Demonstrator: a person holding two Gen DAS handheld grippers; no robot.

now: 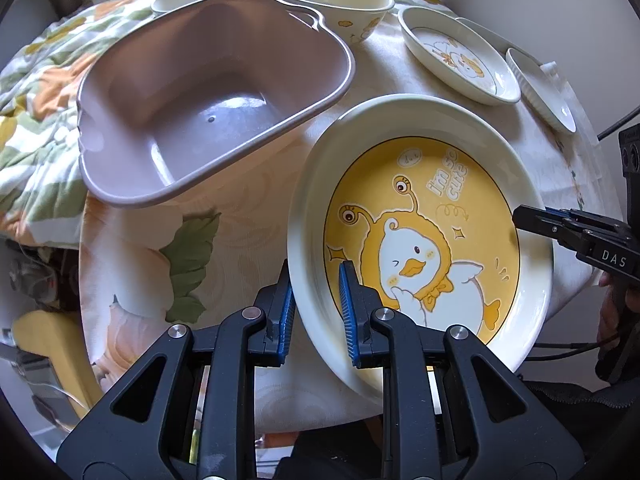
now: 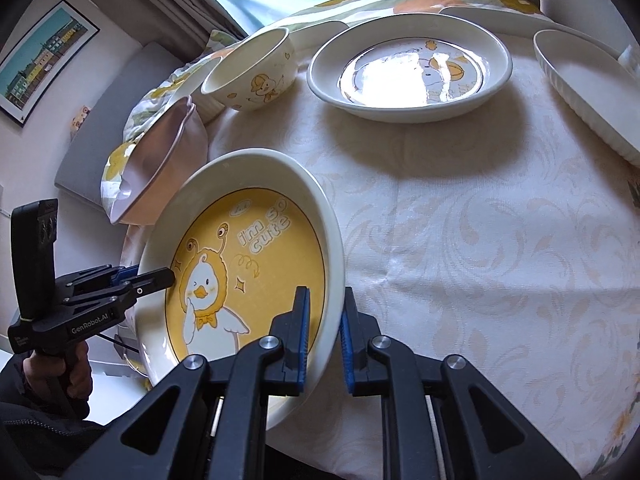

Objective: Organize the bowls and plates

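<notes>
A: We read the duck plate [image 1: 420,216] as glossy glazed ceramic; the basin [image 1: 208,96] as smooth, matt mauve plastic.
B: We note the tablecloth [image 2: 460,240] as woven damask cloth, faintly sheened

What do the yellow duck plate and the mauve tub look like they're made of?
Yellow duck plate: probably glazed ceramic, given its glossy cream rim and printed design. Mauve tub: likely moulded plastic, with a thin rolled rim and soft satin sheen.
</notes>
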